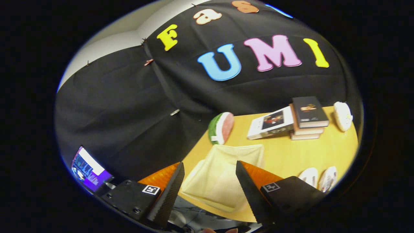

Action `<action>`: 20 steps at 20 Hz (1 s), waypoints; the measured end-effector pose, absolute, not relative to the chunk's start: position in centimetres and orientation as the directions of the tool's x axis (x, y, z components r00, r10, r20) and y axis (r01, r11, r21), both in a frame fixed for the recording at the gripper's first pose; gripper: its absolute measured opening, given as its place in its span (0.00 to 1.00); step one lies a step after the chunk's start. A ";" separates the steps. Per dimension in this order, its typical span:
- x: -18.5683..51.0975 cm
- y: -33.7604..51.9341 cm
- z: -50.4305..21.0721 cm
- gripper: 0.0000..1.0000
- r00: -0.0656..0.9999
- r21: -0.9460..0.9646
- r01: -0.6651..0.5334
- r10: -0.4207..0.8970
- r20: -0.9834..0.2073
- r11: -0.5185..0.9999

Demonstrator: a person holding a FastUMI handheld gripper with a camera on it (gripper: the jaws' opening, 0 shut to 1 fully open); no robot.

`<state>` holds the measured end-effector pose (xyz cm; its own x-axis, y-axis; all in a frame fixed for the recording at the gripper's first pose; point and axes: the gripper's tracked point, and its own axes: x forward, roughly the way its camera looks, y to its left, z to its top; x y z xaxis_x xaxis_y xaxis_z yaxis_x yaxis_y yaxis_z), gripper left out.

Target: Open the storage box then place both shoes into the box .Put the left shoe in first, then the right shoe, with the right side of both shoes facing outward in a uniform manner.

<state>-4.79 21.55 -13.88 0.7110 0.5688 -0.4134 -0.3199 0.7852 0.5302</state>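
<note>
A pale cream storage box (220,178) sits on the yellow wooden table (300,152), just ahead of my fingers and partly between them. Its top face looks flat and closed. My gripper (210,168) hangs above the box's near part, open, with nothing between its fingers (169,191). Two white shoes (318,178) lie side by side on the table to the right of the box, past the right finger; the gripper body hides their near ends.
A watermelon slice (221,127) stands at the table's far corner behind the box. Beyond the box to the right lie a white book (270,123) and a stack of books (307,118), with a white object (343,116) past them. A lit screen (89,170) glows to the left.
</note>
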 end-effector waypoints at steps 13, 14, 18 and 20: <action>-12.0 2.9 -32.9 0.84 0.607 0.142 -0.077 0.160 -0.778 0.987; -12.5 2.5 -34.0 0.84 0.587 0.127 -0.081 0.150 -0.796 0.989; -12.3 2.2 -39.5 0.73 0.535 0.084 -0.097 0.123 -0.836 0.992; -11.5 2.5 -41.5 0.66 0.523 0.090 -0.093 0.125 -0.843 0.992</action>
<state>-11.46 2.52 -41.49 0.5232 0.1253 -0.8429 -0.0926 0.9916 0.0900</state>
